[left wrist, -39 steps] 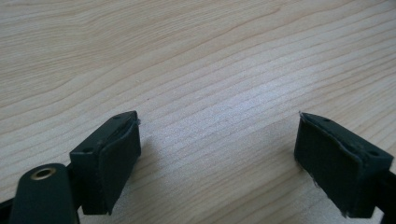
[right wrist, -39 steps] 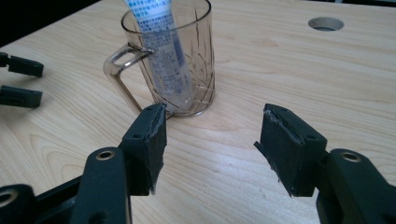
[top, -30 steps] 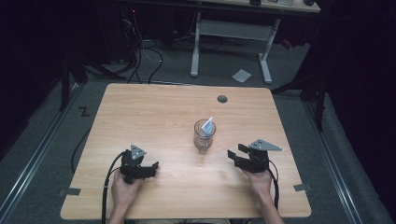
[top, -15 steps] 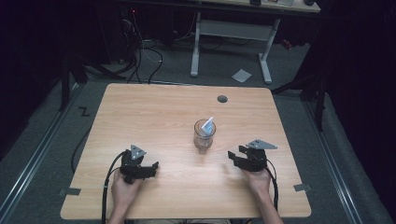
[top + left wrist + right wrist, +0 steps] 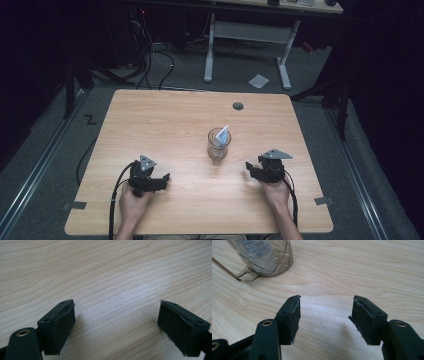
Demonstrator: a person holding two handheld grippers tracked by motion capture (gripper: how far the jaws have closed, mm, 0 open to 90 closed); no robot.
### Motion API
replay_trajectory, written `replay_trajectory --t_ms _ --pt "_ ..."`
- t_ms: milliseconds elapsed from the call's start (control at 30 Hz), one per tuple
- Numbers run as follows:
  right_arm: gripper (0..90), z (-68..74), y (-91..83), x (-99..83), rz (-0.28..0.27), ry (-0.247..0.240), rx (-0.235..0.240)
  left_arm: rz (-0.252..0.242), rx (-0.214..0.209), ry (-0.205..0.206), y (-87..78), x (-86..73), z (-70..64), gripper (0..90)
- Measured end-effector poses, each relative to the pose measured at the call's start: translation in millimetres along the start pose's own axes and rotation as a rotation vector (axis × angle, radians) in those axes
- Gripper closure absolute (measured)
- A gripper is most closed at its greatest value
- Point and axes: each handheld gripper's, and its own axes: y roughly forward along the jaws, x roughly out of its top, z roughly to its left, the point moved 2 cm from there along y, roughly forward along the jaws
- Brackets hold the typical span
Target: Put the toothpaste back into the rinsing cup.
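Dark room, bare wood surface: glass mug with a packet in it stands mid-surface, near my right claw, both right and left claw gaping and empty, so a crooked approach could tip it or slip off the smooth wall.

A light wooden table stands on a grey floor. A small dark round spot sits in the tabletop near its far edge. Beyond the table, a white desk frame rises on 2 legs, and a pale sheet of paper lies on the floor beside it. Dark cables trail at the far left.
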Motion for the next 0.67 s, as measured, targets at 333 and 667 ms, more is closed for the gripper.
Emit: replay_trajectory --t_ms 333,667 --pt "35.2 -4.3 9.5 -10.6 0.05 -0.011 -0.044 0.0 0.0 0.0 0.1 0.0 0.0 14.9" --pt "33.4 -3.7 9.1 -11.1 0.053 -0.007 -0.05 0.0 -0.001 0.0 0.0 0.0 0.0 14.9"
